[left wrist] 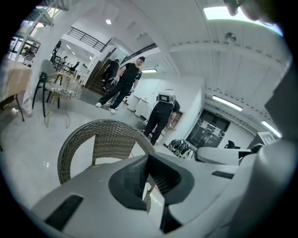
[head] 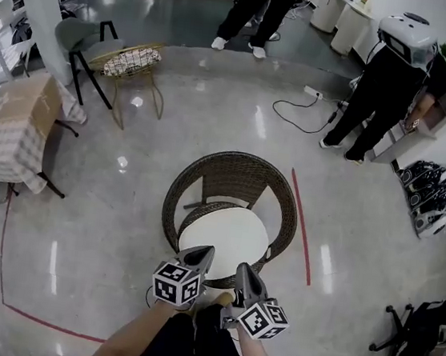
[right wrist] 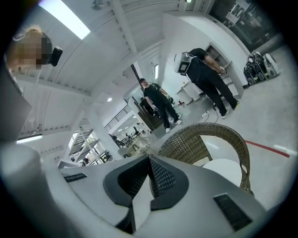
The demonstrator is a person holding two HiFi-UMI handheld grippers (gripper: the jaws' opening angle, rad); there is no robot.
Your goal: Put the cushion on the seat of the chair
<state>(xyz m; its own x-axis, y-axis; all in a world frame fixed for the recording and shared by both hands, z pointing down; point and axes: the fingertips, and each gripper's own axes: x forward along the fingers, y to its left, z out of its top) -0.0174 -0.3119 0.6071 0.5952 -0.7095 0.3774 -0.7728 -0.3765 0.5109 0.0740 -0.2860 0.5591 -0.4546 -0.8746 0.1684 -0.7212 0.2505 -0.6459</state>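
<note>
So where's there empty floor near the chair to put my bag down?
Left of the wicker chair the floor is bare, out to the covered table. Behind it, bare up to the cable. Right of the red tape line, bare too. The chair is full: the white cushion covers it, and the left gripper and right gripper crowd its front.

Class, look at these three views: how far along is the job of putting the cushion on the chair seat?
Done: the white cushion lies flat on the seat of the wicker chair.
In hand: nothing. The left gripper and right gripper are both shut and empty, at the chair's front.
Left: nothing that shows; the job looks finished.
</note>
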